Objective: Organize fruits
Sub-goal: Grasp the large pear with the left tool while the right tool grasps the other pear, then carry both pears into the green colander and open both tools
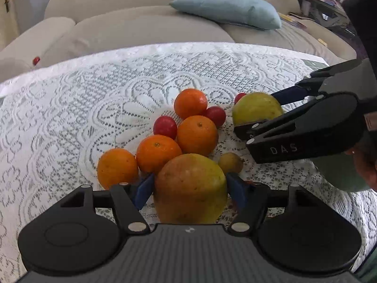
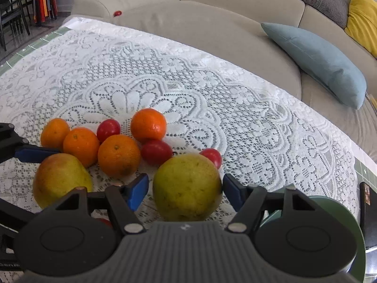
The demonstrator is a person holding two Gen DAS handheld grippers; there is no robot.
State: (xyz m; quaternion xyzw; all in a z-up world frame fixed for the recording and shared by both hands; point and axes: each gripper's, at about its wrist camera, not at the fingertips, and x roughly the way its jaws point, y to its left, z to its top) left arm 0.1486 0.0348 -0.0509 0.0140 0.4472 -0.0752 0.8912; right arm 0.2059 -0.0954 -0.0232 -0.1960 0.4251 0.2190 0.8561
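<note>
Between the blue pads of the left tongs (image 1: 189, 188) sits a reddish-yellow pear (image 1: 189, 188), resting on the lace cloth (image 1: 70, 108) of the bench. The pads stand spread on either side of it; whether they touch its skin I cannot tell. Between the pads of the right tongs (image 2: 186, 189) sits a greener pear (image 2: 186, 186), also on the cloth. Here the far pad looks to meet the fruit while a gap shows at the near pad, so these tongs too are spread, not pinching.

Just beyond the left tongs crowd four oranges (image 1: 197, 135), the nearest one (image 1: 117, 168) close by the left pad. Three small red fruits (image 1: 165, 127) lie among and behind them, one tucked behind the greener pear. A small yellow fruit (image 1: 230, 163) lies just past the right-hand pad of the left tongs. To the right of the right tongs a green dish (image 2: 337, 214) shows at the bench edge. Far past everything, another red fruit (image 2: 117, 13) lies on the sofa (image 2: 212, 30).

The risks, as I judge them: a pear is round and tapered, so a squeeze off its widest part could squirt it forward into the oranges and scatter them. A pad closing wide may catch the neighbouring orange or the small yellow fruit. Dragging either pear could snag the lace and pull the whole pile. The two tongs work close together and could knock each other. Loose round fruit can roll off the bench.
</note>
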